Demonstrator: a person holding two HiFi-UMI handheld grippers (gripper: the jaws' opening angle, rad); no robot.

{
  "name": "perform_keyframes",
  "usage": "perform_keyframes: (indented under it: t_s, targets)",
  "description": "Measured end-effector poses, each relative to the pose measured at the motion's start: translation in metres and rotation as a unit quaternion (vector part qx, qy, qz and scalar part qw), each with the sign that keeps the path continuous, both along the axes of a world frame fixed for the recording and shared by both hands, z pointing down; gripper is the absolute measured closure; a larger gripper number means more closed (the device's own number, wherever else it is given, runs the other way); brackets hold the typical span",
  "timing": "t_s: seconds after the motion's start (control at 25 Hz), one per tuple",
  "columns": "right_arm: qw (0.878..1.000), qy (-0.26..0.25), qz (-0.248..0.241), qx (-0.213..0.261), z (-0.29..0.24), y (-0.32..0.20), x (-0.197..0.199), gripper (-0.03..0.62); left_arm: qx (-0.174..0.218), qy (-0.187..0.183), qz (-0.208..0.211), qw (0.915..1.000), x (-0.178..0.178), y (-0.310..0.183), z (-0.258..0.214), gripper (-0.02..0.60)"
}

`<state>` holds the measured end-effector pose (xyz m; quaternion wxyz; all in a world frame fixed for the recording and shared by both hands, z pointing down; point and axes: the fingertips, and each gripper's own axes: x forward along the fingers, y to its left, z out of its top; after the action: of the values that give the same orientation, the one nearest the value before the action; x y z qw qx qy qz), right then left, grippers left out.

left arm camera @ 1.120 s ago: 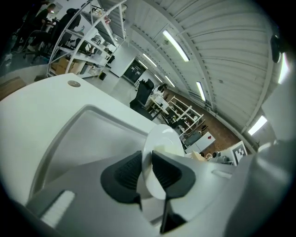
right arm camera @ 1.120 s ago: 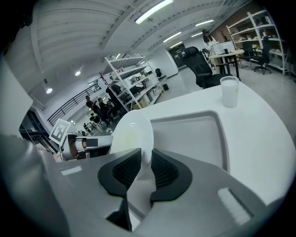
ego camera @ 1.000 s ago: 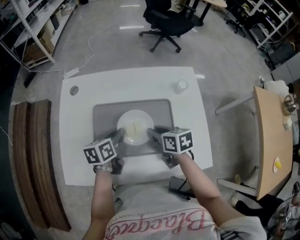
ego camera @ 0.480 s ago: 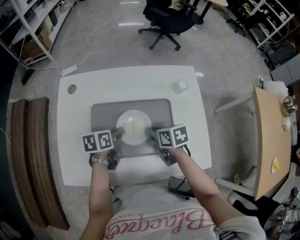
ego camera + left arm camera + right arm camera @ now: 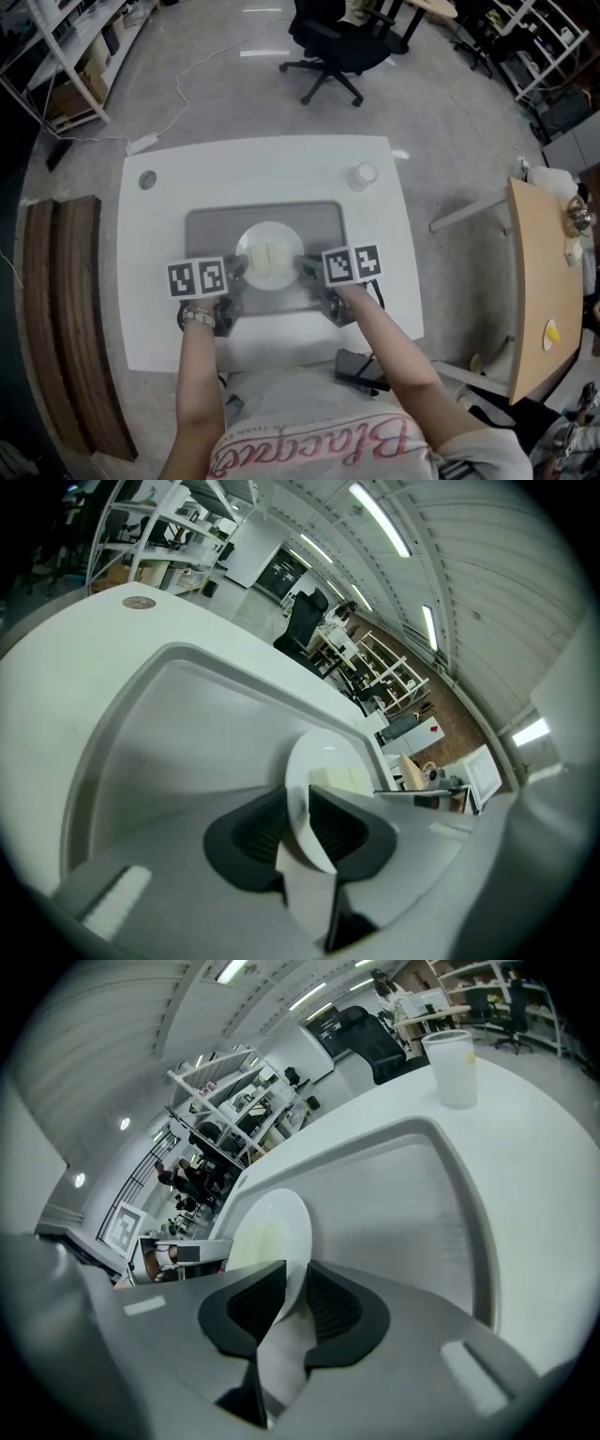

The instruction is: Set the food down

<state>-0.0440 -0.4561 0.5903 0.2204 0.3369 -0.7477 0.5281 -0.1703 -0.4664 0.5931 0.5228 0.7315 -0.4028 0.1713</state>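
Low in the frame, the left gripper [image 5: 234, 272] and right gripper [image 5: 306, 269] each clamp opposite rims of the white plate [image 5: 269, 231], so its pale food [image 5: 267, 255] sits level mid-frame at the grey tray [image 5: 211, 230], cup [image 5: 364, 172] beyond, upper right.

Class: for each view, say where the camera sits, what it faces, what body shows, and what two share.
Head view: on the head, steeply down at plate over tray; both forearms show.
Left gripper view: on left gripper, along jaws clamping the plate rim.
Right gripper view: on right gripper, likewise; shares the cup with head view.
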Motion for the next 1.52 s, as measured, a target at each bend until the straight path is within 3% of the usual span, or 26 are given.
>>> perform_keyframes:
  t_s: [0.24, 0.44, 0.52, 0.6, 0.72, 0.84, 1.24, 1.52]
  targets:
    - [0.995, -0.082, 0.032, -0.05, 0.001, -0.007, 0.006, 0.517, -0.009, 0.025, -0.017, 0.9995, -0.007, -0.006, 0.001, 0.505]
    - [0.997, -0.057, 0.04, -0.043, 0.002, -0.01, 0.021, 0.505, -0.007, 0.023, -0.041, 0.9989, -0.024, -0.007, 0.001, 0.505]
    - [0.998, -0.037, 0.039, -0.031, 0.0, -0.01, 0.028, 0.485, -0.003, 0.026, -0.054, 0.9982, -0.029, -0.006, -0.001, 0.505]
    - [0.999, -0.032, 0.041, -0.013, -0.006, -0.008, 0.033, 0.509, 0.005, 0.037, -0.067, 0.9971, -0.031, -0.003, -0.008, 0.506]
    - [0.996, -0.076, 0.049, 0.014, -0.028, -0.006, 0.03, 0.57, 0.025, 0.067, -0.088, 0.9935, -0.034, 0.0, -0.025, 0.529]
    - [0.989, -0.125, 0.063, 0.044, -0.049, -0.004, 0.025, 0.591, 0.053, 0.088, -0.104, 0.9893, -0.033, 0.003, -0.042, 0.58]
    - [0.976, -0.174, 0.038, 0.128, -0.114, 0.025, 0.016, 0.592, 0.122, 0.129, -0.103, 0.9786, -0.008, 0.038, -0.101, 0.58]
    - [0.971, -0.161, 0.007, 0.178, -0.139, 0.05, 0.011, 0.592, 0.174, 0.118, -0.095, 0.973, 0.006, 0.059, -0.133, 0.58]
